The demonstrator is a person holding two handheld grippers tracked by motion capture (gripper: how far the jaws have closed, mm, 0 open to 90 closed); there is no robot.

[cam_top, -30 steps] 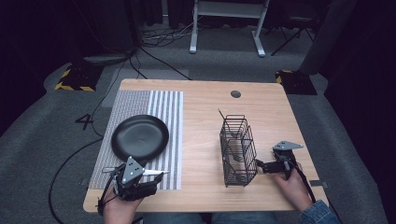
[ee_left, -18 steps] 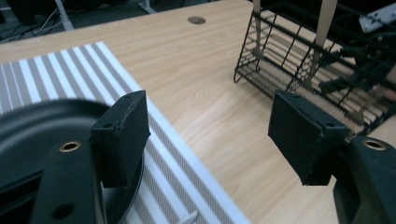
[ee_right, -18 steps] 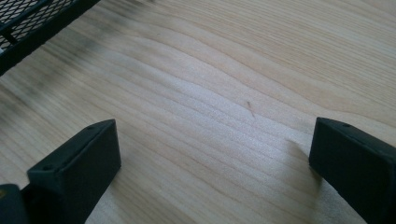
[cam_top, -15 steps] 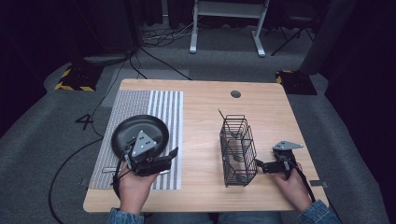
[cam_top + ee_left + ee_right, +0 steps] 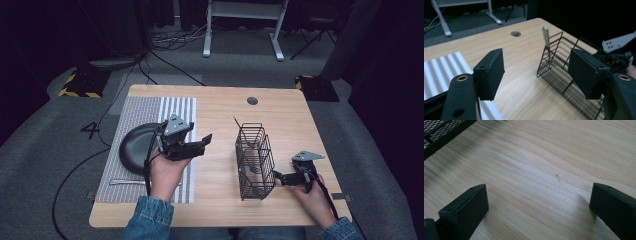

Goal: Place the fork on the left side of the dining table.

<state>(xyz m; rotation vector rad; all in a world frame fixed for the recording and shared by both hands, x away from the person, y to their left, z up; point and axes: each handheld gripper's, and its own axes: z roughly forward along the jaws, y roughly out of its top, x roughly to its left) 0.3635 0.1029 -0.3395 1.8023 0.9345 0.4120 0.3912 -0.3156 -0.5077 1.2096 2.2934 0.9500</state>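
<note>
I hold left gripper (image 5: 202,143) jaws apart, empty; wire basket (image 5: 255,160) lies right (right gripper (image 5: 281,178) nearer, likewise apart)

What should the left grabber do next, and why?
Probably ease on toward the wire basket. The left gripper is open, empty and lifted above the table, pointed at the basket, where a metal handle sticks up. The right gripper sits open beside the basket.
</note>
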